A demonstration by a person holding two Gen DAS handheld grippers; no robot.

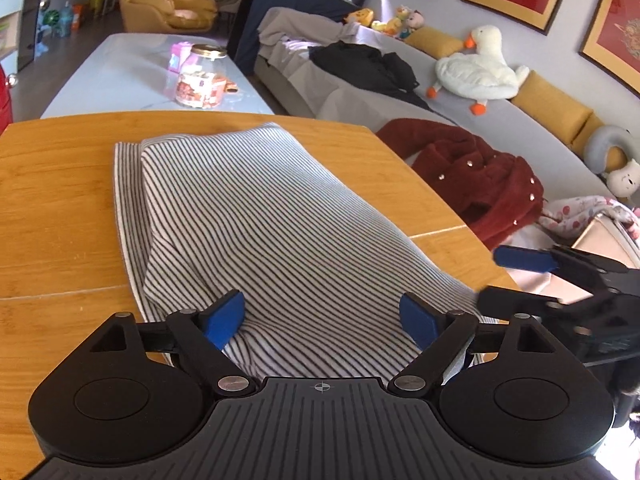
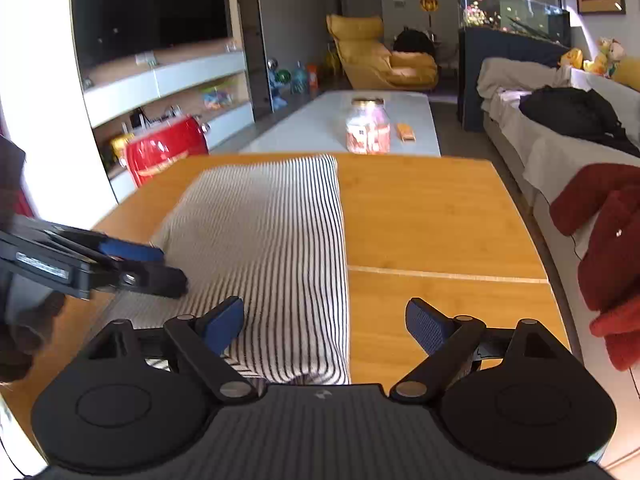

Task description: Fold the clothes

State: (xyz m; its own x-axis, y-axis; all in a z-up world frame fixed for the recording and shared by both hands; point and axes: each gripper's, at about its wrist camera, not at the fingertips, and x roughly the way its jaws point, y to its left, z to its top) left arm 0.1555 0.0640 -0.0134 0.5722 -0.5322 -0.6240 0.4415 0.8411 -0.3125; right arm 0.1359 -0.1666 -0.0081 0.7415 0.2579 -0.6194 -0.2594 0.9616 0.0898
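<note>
- While both claws stand spread apart, nothing is clamped in either.
- Striped garment (image 1: pixel 256 216): grey-and-white, folded into a long bundle, lying on the wooden tabletop (image 1: pixel 60 184); a flat layer shows along its 9 o'clock edge in the left wrist view.
- Left claw (image 1: pixel 322 314): released, blue pads apart, the garment's near end lying between them (the 9 o'clock pad looks to touch the cloth, without pinching).
- Right claw (image 2: pixel 324 322): released; the 9 o'clock pad is over the garment's near corner, the 3 o'clock pad over bare tabletop (image 2: pixel 440 220). The garment (image 2: pixel 272 240) fills the 9 o'clock half of this view, its straight edge running toward 12 o'clock.
- Each claw shows in the other's view: the right one at 3 o'clock (image 1: pixel 520 276), just off the tabletop edge; the left one at 9 o'clock (image 2: pixel 148 268), at the garment's side (blurred).
- Glass jar (image 2: pixel 367 126): on a pale low table (image 2: pixel 304 128) at 12 o'clock, beyond the tabletop.
- Red coat (image 1: pixel 480 180): on the grey sofa (image 1: pixel 540 128) at 2 o'clock, with a plush goose (image 1: pixel 476 68) farther along.
</note>
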